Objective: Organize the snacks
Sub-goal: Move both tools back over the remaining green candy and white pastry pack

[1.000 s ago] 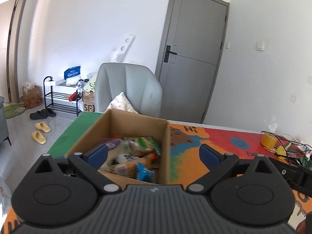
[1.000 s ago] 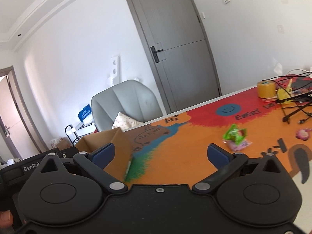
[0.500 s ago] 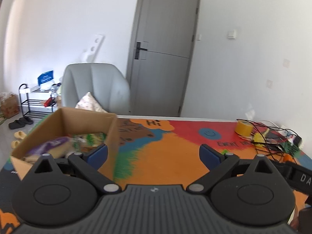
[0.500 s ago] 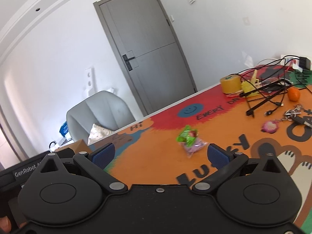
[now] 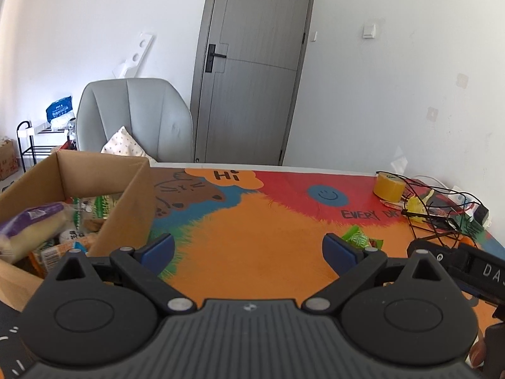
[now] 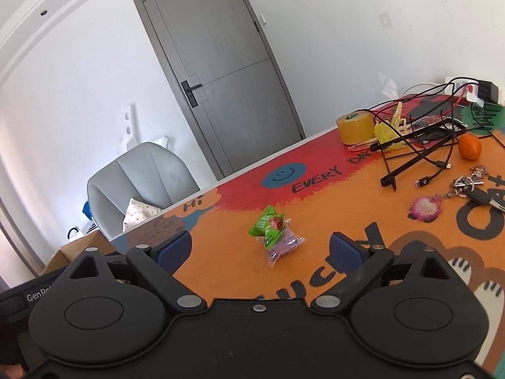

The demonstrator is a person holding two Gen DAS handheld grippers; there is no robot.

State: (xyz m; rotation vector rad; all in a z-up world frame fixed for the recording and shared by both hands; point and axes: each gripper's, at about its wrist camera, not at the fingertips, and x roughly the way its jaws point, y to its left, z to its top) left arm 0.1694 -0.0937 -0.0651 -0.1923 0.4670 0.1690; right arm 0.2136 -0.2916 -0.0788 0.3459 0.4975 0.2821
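1. Cardboard box (image 5: 104, 186) at the left end of the worktop (image 5: 252, 252), open at the top. Already holding several packets: a purple-and-cream wrapped item (image 5: 28, 224) leaning against the near-left wall, orange and green wrappers beneath it. Contents only partly visible past the box wall.

2. Still outside the box: a green snack packet (image 6: 268, 225) lying on a clear purplish packet (image 6: 284, 244), touching, out on the orange part of the worktop mat, well apart from the box. Same green packet partly hidden behind the right finger in the left wrist view.

3. Right gripper (image 6: 260, 249): fingers wide apart but closing at this moment; nothing between them. Loose packets ahead of the fingers, not yet reached.

4. Left gripper (image 5: 249, 249): fingers spread wide, holding nothing; box just beside its left finger.

5. Not snacks, judged outside the task: tape roll (image 6: 355, 126), tangle of cables (image 6: 426, 139), keys (image 6: 470, 186). Orange fruit (image 6: 470, 147) near the cables: unclear whether it counts.

6. Assessment: sorting largely done, judging by the filled box. Remaining: pick up the two loose packets and place them in the box.
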